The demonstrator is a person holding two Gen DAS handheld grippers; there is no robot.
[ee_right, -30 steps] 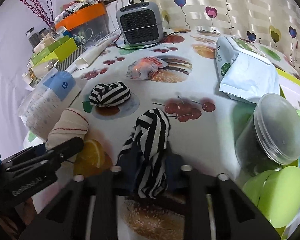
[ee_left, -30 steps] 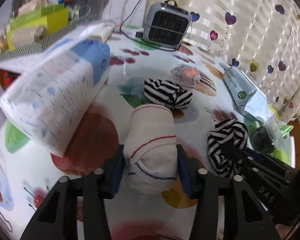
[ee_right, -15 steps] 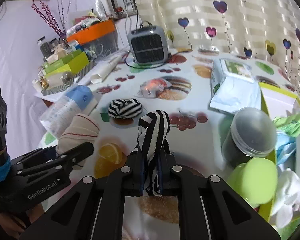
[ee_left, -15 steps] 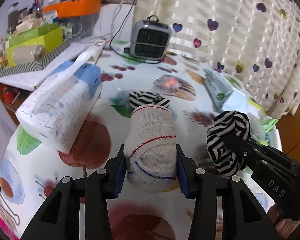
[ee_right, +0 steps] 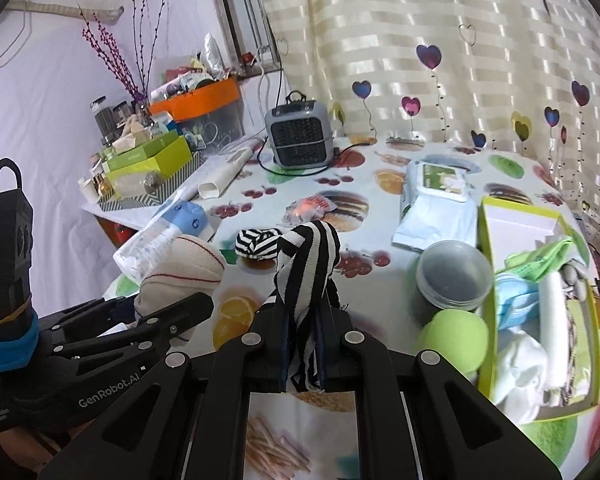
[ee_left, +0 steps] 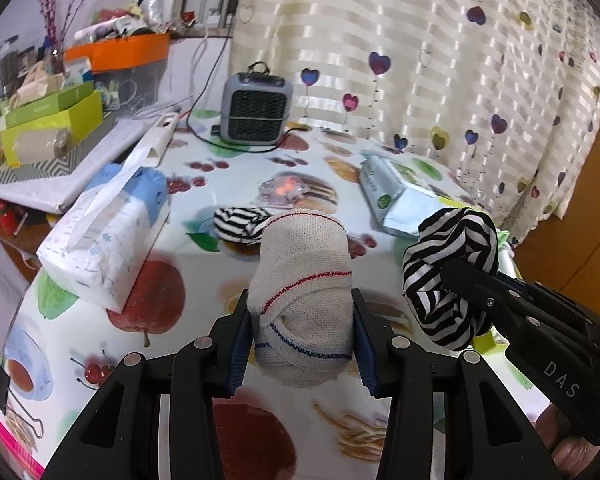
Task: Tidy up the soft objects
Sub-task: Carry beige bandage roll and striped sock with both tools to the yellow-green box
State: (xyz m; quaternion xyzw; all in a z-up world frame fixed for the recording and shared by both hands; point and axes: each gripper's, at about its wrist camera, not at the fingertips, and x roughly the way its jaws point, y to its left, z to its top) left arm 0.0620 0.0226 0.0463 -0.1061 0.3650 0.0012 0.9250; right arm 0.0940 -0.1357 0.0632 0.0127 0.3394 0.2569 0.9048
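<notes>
My left gripper [ee_left: 302, 332] is shut on a rolled white cloth [ee_left: 304, 296] with red and blue stitching, held above the fruit-print table [ee_left: 204, 184]. From the right wrist view that white roll [ee_right: 180, 268] shows at the left. My right gripper [ee_right: 302, 344] is shut on a black-and-white striped cloth bundle [ee_right: 306, 272], also lifted off the table. The same bundle [ee_left: 448, 268] hangs at the right in the left wrist view. A second striped bundle [ee_right: 258, 242] lies on the table further back. A yellow-green box [ee_right: 486, 300] at the right holds several soft cloths.
A tissue pack [ee_left: 108, 232] lies at the left, a grey heater [ee_right: 300, 138] with its cord at the back. A wet-wipe pack [ee_right: 436, 208], a dark lidded tub [ee_right: 454, 280] and a green ball-shaped lid [ee_right: 454, 336] sit near the box. A small wrapped snack [ee_right: 308, 210] lies mid-table.
Both grippers have risen off the table with their cloths. The right jaws have pinched tighter on the striped bundle. More of the room and the yellow-green box has come into view.
</notes>
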